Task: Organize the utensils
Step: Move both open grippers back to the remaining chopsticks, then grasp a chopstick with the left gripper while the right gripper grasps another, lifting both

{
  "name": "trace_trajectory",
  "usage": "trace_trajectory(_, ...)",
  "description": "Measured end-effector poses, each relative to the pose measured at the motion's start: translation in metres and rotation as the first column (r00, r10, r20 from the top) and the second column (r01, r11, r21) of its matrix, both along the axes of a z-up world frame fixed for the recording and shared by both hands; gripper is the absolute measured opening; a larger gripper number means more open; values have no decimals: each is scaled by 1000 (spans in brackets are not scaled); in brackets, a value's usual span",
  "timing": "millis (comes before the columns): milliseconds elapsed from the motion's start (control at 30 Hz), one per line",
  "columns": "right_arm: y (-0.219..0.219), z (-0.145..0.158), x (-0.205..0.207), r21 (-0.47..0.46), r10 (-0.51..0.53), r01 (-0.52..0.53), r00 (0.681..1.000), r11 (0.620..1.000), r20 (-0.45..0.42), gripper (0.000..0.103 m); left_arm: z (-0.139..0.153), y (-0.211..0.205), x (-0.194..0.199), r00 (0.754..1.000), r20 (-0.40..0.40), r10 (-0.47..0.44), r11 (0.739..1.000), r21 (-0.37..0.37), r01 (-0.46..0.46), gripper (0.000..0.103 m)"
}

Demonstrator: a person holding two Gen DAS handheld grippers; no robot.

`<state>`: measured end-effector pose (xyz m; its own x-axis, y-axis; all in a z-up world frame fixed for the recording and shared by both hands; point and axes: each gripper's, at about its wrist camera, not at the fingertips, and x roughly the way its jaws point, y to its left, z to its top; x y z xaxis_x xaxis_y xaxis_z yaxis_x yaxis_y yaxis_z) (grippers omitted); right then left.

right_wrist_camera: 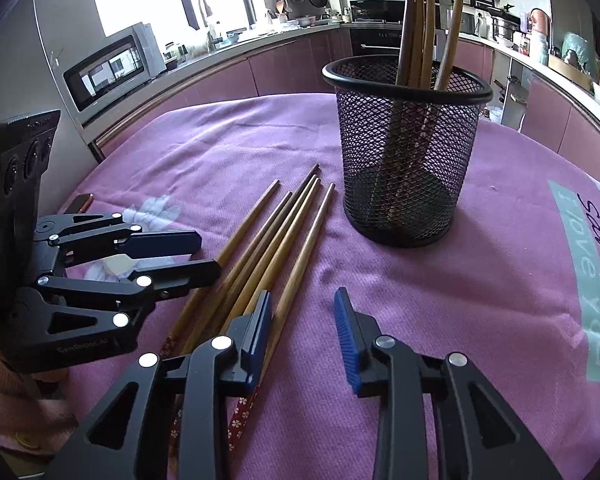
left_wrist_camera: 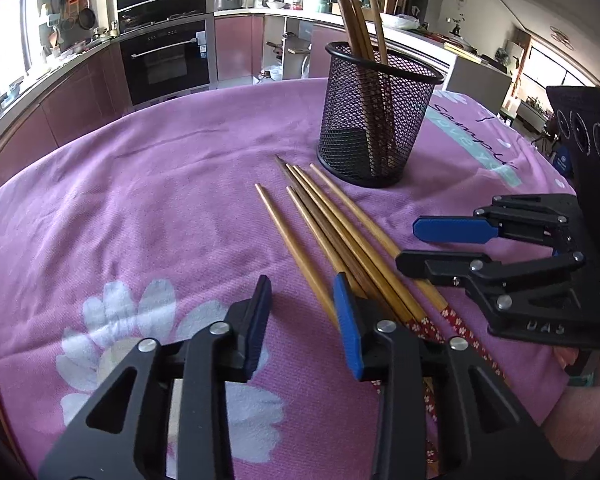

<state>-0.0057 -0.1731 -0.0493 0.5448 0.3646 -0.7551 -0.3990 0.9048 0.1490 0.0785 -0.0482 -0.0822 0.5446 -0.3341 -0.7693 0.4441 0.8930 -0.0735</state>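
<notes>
Several wooden chopsticks (left_wrist_camera: 340, 232) (right_wrist_camera: 275, 232) lie side by side on the pink cloth, their red patterned ends toward me. Behind them stands a black mesh cup (left_wrist_camera: 376, 120) (right_wrist_camera: 404, 152) with a few more chopsticks (left_wrist_camera: 356, 12) (right_wrist_camera: 418, 20) upright in it. My left gripper (left_wrist_camera: 302, 312) (right_wrist_camera: 209, 254) is open just left of the loose bundle, with only cloth between its fingers. My right gripper (right_wrist_camera: 303, 312) (left_wrist_camera: 408, 243) is open at the bundle's right side. The outermost chopstick runs just inside its left finger, untouched by the pads.
The round table's pink cloth (left_wrist_camera: 159, 208) has a white flower print and a teal text band (right_wrist_camera: 580, 280). A small dark object (right_wrist_camera: 79, 202) lies near the far left table edge. Kitchen counters, an oven (left_wrist_camera: 163, 60) and a microwave (right_wrist_camera: 111, 68) stand beyond the table.
</notes>
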Motion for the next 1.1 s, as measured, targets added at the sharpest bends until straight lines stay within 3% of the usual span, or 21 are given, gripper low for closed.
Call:
trace_trajectory(300,7,0,9,-22,-6,6,1000,1000,-4,29,-1,3,13,1000,-24,21,999,-26,-22,30)
trace_trajectory(567,16,-1,21,-55,-15,16,1000,998,10,28,-5,2,24,999,-33,41,999,-31,-42,18)
trace_trajectory(733,14,-1,26,-45,-39,39,999,998,4,9,-4,0,27,997,-32,68,997,-26,-69,13)
trace_trajectory(1100,3,2,20,17,-33,33,999,999,-9,5,-5,2,25,994,-23,106,994,-8,-106,13)
